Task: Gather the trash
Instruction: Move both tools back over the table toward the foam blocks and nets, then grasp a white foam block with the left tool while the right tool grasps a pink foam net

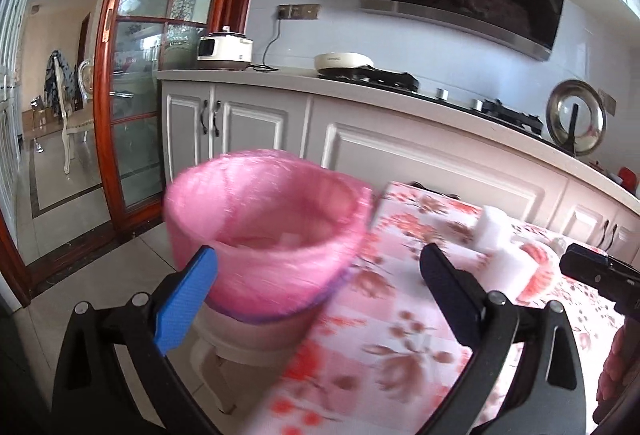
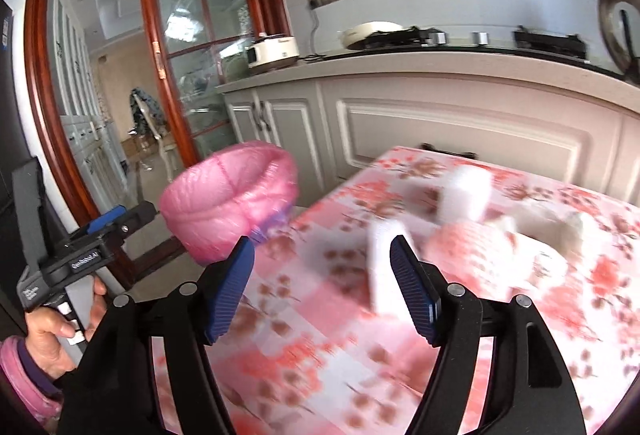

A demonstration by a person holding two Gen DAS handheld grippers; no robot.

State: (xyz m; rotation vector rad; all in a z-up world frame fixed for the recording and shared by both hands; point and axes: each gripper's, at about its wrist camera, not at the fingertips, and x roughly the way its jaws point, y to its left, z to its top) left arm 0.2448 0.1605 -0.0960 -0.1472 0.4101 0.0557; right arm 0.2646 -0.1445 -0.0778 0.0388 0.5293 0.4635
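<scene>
Your left gripper (image 1: 316, 287) stands with its blue-padded fingers (image 1: 188, 299) wide apart and nothing between them. In the left wrist view it sits at the bottom centre of the frame, and behind its left finger, at centre left, is the trash bin (image 1: 264, 235), lined with a pink bag and standing on the floor just beside the left edge of the desk (image 1: 400, 355). Something pale lies inside the bin, too blurred to name.

Your right gripper (image 2: 322, 287) also has its fingers apart, gripping nothing. In the right wrist view it fills the lower centre of the frame. A white foam block (image 2: 384, 267) lies on the flowered pink cloth just behind its right finger; the blur hides whether the finger touches it. Further white pieces (image 2: 466, 195) lie to the upper right of that block, with a blurred pink lump (image 2: 464, 243) among them.

In the right wrist view, at the left edge, your left hand (image 2: 60, 331) holds the handle of the other tool. In both views a kitchen counter (image 1: 360, 83) with a rice cooker (image 1: 226, 51) runs across the upper half of the frame.
</scene>
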